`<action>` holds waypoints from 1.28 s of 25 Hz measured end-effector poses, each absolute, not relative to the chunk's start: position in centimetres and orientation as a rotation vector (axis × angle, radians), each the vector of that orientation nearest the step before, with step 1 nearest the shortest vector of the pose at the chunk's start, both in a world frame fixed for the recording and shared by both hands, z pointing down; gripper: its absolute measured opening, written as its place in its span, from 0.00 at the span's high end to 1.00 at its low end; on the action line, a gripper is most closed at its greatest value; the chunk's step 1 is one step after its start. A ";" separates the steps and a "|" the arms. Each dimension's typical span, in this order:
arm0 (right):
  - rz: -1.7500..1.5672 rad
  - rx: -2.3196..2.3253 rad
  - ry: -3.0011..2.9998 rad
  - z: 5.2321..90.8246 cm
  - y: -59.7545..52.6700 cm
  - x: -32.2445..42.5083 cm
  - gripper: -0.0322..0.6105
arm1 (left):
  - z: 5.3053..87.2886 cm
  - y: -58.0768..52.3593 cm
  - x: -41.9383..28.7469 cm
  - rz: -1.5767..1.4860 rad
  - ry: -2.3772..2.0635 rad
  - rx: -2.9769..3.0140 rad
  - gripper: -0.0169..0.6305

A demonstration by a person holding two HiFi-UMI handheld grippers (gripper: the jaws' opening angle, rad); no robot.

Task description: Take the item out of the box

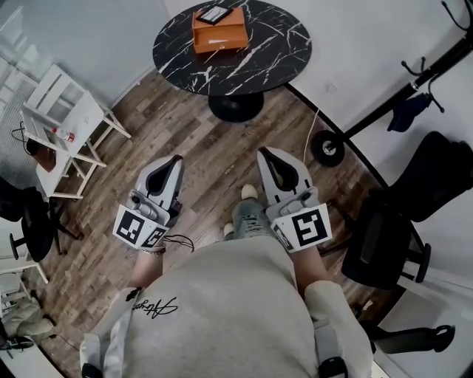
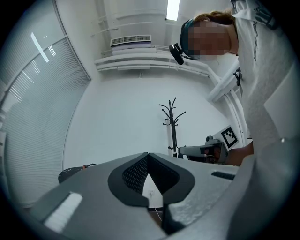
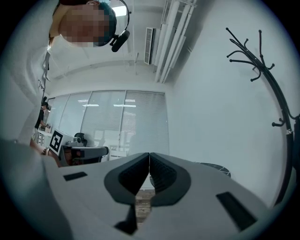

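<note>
Orange box [image 1: 219,31] sits on round marble table [image 1: 273,52], dark flat item [image 1: 214,14] on top. Your left gripper [image 1: 174,159] and right gripper [image 1: 267,153] hang well apart from table, jaws together, empty.

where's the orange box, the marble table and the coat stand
orange box [image 1: 220,35], head view, its top face
marble table [image 1: 273,44], head view, bare top
coat stand [image 2: 173,129], left gripper view, its pole

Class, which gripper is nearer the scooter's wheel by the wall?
Right. The right gripper is just left of the scooter's wheel in the head view; the left gripper lies farther left, across the person's legs.
</note>
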State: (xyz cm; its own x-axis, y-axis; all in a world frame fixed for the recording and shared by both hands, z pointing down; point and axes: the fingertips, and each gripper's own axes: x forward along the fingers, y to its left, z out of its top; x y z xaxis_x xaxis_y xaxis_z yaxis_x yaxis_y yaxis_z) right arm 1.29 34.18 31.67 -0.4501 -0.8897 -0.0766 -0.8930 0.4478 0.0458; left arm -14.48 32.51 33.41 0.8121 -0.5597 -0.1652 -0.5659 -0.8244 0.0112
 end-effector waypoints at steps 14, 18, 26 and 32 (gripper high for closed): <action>0.148 -1.519 2.711 30.9 27.4 2.1 0.93 | 32.8 26.5 -12.3 0.259 0.980 -2.923 0.97; 0.123 -1.506 2.726 30.7 25.1 2.6 0.93 | 32.4 24.2 -11.7 0.265 0.992 -2.914 0.97; 0.108 -1.496 2.744 31.1 20.9 4.3 0.93 | 32.7 20.0 -9.9 0.261 1.004 -2.917 0.97; 0.112 -1.483 2.746 30.9 17.7 5.3 0.93 | 32.6 16.9 -9.1 0.267 1.023 -2.908 0.97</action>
